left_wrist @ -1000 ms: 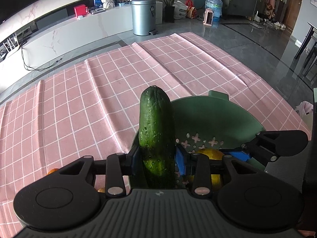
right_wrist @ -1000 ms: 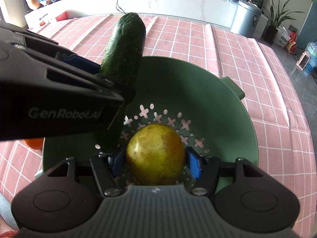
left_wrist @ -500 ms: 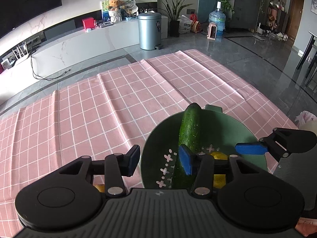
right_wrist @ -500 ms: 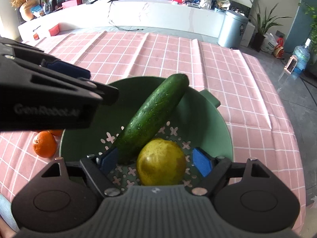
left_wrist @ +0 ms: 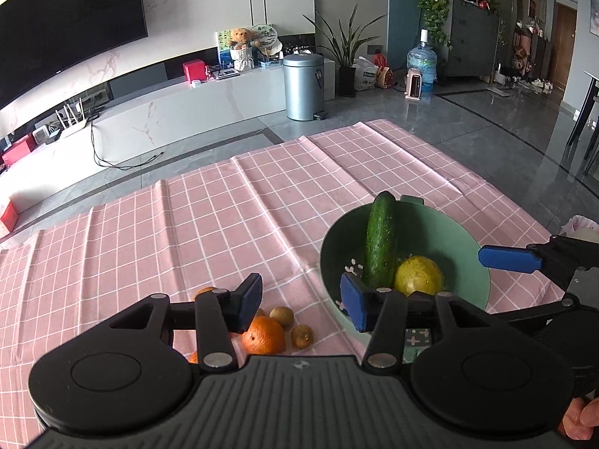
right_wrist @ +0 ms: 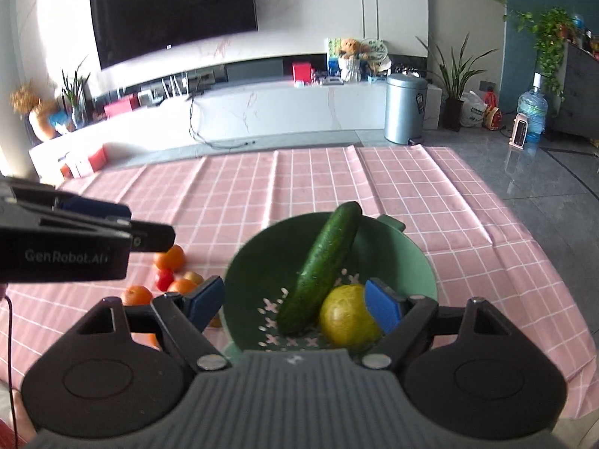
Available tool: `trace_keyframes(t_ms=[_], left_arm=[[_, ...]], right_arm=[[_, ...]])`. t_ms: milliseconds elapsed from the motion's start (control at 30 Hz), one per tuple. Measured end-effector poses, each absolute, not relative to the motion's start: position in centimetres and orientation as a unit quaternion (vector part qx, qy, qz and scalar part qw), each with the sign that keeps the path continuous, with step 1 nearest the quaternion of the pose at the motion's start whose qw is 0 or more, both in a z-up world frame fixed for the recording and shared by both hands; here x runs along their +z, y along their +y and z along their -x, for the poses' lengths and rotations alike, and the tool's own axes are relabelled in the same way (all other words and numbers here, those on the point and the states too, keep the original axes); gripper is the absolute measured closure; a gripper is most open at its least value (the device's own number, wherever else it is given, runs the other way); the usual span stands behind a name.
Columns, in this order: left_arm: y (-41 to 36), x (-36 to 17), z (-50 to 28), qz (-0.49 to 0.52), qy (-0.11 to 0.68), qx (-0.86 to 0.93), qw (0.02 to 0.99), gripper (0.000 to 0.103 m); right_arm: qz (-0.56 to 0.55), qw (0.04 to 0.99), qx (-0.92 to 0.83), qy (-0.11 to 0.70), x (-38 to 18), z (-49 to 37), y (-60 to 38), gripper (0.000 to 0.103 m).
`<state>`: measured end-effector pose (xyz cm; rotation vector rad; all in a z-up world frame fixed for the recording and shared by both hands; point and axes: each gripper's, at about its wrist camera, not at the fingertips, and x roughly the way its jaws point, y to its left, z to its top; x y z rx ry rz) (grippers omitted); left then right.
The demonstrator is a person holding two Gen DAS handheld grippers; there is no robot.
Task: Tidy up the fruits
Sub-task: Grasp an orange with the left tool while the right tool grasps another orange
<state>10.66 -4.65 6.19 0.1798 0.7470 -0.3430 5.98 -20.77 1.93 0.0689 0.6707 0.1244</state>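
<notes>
left tool [right_wrist: 93, 217] casing reads "genrobot.ai".

Domestic living room. A large wall-mounted television [right_wrist: 172, 7] hangs on a marble-patterned wall above a long, low white media console [left_wrist: 194, 101], on which stand a teddy bear [left_wrist: 240, 39], a red box [left_wrist: 194, 70] and a white router [left_wrist: 73, 121] with trailing cables. A cylindrical metal pedal bin [left_wrist: 303, 86] stands on the grey tiled floor [left_wrist: 468, 123], with a potted plant [left_wrist: 346, 56] and a water-cooler bottle [left_wrist: 422, 63] nearby and a dark cabinet [left_wrist: 473, 41] draped in trailing greenery. In the foreground, a table carries a pink checked tablecloth [left_wrist: 168, 224], a green colander [right_wrist: 411, 262] and loose fruit.
</notes>
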Motion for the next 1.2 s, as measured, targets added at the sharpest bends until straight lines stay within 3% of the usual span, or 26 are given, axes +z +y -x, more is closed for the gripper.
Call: trace_keyframes(t_ms=[433, 700, 833, 1200], left_arm=[[1.7, 4.0, -7.2, -0.087, 0.378, -0.137, 0.912, 0.045], [4.7, 1.6, -6.1, -0.048, 0.375, -0.131, 0.916, 0.045], [5.8, 0.6, -6.3, -0.027, 0.377, -0.130, 0.917, 0.045], [6.4, -1.6, -8.4, -0.013, 0.406, -0.125, 0.905, 0.045]], right_arm=[[-0.062, 0.950, 0.094, 0.292, 1.6, -0.9, -15.5, 0.015], [-0.067, 0.949, 0.079, 0.297, -0.4, -0.2, -13.4, 0.023], [-0.049, 0.945, 0.088, 0.310, -1.4, -0.5, -12.2, 0.034], [-0.017, 0.935, 0.106, 0.339, -3.6, -3.0, -9.6, 0.038]])
